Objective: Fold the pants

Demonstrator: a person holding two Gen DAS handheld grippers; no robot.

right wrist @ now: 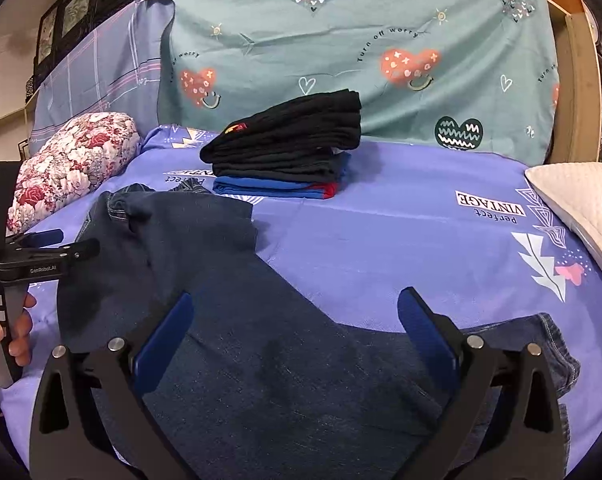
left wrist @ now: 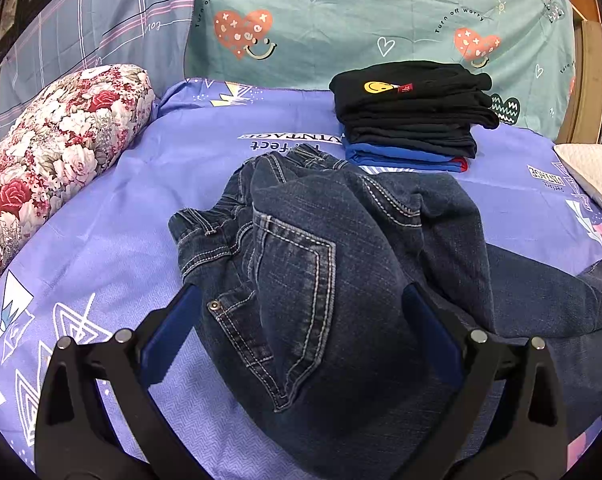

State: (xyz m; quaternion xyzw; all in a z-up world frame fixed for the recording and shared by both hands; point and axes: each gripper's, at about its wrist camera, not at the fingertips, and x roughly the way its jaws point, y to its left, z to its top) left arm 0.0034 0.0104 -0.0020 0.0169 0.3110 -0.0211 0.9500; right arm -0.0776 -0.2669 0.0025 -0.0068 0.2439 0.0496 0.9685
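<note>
Dark blue jeans (left wrist: 321, 264) lie crumpled on the purple bedsheet (left wrist: 113, 216), waistband toward the far side, a back pocket facing up. My left gripper (left wrist: 301, 300) is open, its blue pads either side of the pocket area, just above the denim. In the right wrist view the jeans' leg (right wrist: 261, 360) stretches toward the lower right, with the hem (right wrist: 549, 344) at the right. My right gripper (right wrist: 297, 308) is open above the leg. The left gripper (right wrist: 49, 248) shows at the left edge, held by a hand.
A stack of folded black and blue clothes (left wrist: 413, 116) sits at the far side of the bed. A floral bolster (left wrist: 57, 148) lies along the left. A white pillow (right wrist: 581, 208) lies at the right. A teal heart-print cover (left wrist: 361, 20) hangs behind.
</note>
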